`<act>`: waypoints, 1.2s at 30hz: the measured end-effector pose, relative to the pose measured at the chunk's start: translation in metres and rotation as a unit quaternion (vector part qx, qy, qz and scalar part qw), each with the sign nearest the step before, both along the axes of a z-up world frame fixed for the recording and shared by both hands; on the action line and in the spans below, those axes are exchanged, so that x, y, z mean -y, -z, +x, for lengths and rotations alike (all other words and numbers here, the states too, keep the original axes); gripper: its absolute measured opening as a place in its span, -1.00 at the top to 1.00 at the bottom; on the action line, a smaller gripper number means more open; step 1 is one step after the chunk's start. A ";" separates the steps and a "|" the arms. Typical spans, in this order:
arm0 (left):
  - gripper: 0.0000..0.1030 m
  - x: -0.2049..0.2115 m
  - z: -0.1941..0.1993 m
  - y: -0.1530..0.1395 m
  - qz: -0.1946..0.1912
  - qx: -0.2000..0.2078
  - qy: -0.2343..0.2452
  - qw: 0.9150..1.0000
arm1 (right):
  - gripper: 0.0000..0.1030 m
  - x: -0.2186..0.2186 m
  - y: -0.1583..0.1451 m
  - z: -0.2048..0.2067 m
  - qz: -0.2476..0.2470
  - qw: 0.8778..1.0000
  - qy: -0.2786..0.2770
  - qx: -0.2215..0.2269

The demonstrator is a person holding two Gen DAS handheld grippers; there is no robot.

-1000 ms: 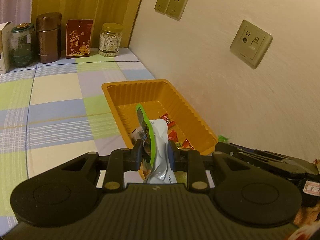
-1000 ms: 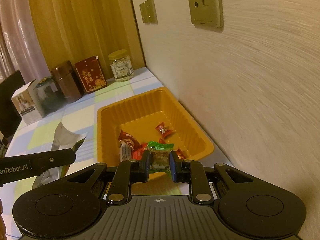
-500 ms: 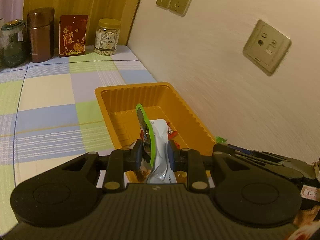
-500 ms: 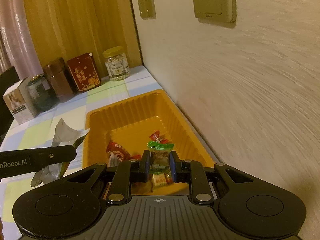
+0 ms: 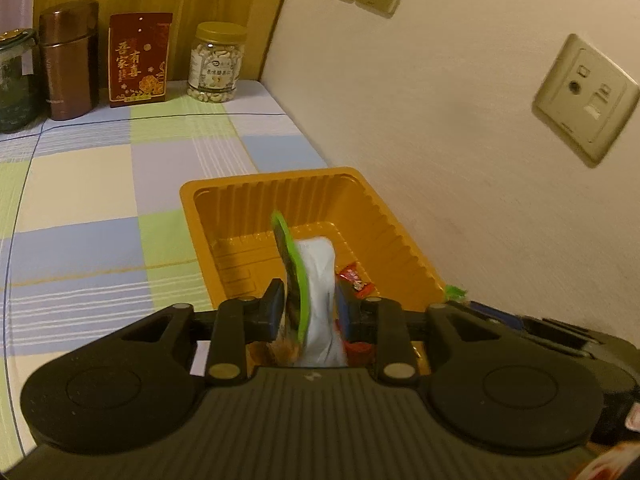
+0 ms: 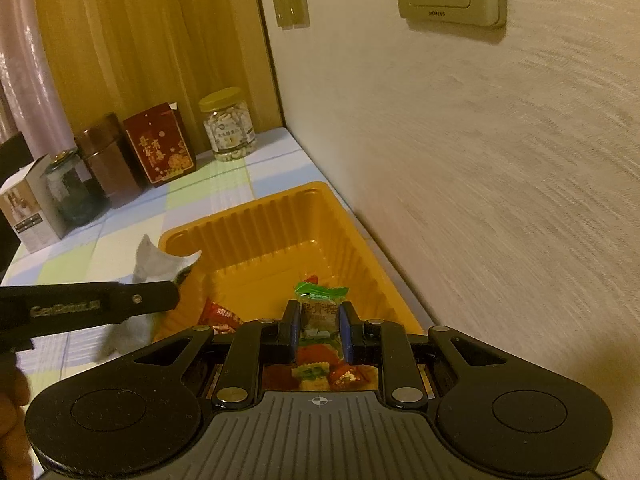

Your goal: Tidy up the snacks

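An orange plastic tray [image 5: 312, 200] lies on the checked tablecloth against the wall; it also shows in the right wrist view [image 6: 280, 240]. My left gripper [image 5: 310, 304] is shut on a white and green snack pouch [image 5: 316, 280] and holds it over the tray's near end. My right gripper [image 6: 319, 320] is shut on a green-topped candy [image 6: 320, 304] above the tray. Red wrapped candies [image 5: 354, 278] lie in the tray, and they show in the right wrist view [image 6: 220, 314]. The left gripper with the pouch [image 6: 160, 264] shows at the tray's left rim.
At the back stand a nut jar [image 5: 216, 64], a red box [image 5: 140, 60], a brown canister [image 5: 70, 60] and a dark glass jar [image 5: 16, 80]. A white carton [image 6: 28, 204] stands at far left. The wall [image 5: 440, 140] runs along the tray's right side.
Both grippers have moved forward over the tray, each still holding its snack. The pouch now hangs further over the tray's inside.
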State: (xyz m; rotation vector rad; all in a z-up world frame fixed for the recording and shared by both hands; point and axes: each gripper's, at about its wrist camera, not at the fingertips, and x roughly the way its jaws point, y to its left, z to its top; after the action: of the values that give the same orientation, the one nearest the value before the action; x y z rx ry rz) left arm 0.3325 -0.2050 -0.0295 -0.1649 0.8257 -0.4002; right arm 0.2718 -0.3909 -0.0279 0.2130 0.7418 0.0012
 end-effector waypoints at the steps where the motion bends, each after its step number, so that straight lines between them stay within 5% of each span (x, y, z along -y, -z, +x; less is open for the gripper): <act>1: 0.26 -0.001 0.001 0.000 -0.001 0.001 -0.001 1.000 | 0.60 0.000 0.001 0.000 0.001 1.000 0.000 -0.001; 30: 0.12 -0.052 -0.033 -0.004 0.014 0.013 -0.040 0.999 | 0.60 -0.022 -0.015 0.012 0.012 0.999 -0.026 0.016; 34: -0.16 -0.056 -0.034 -0.002 0.017 0.012 -0.043 0.999 | 0.55 -0.020 -0.015 0.015 0.038 0.998 -0.036 0.032; 35: -0.26 -0.057 -0.035 -0.001 0.019 0.011 -0.045 0.999 | 0.47 -0.020 -0.016 0.015 0.039 0.998 -0.034 0.033; 36: -0.40 -0.058 -0.036 -0.001 0.020 0.012 -0.046 0.999 | 0.16 -0.019 -0.016 0.014 0.039 0.998 -0.030 0.036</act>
State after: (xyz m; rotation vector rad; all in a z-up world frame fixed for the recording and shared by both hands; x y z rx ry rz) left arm 0.2964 -0.1467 -0.0285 -0.1597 0.7998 -0.2979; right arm 0.2853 -0.3721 -0.0117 0.2647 0.6770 0.0943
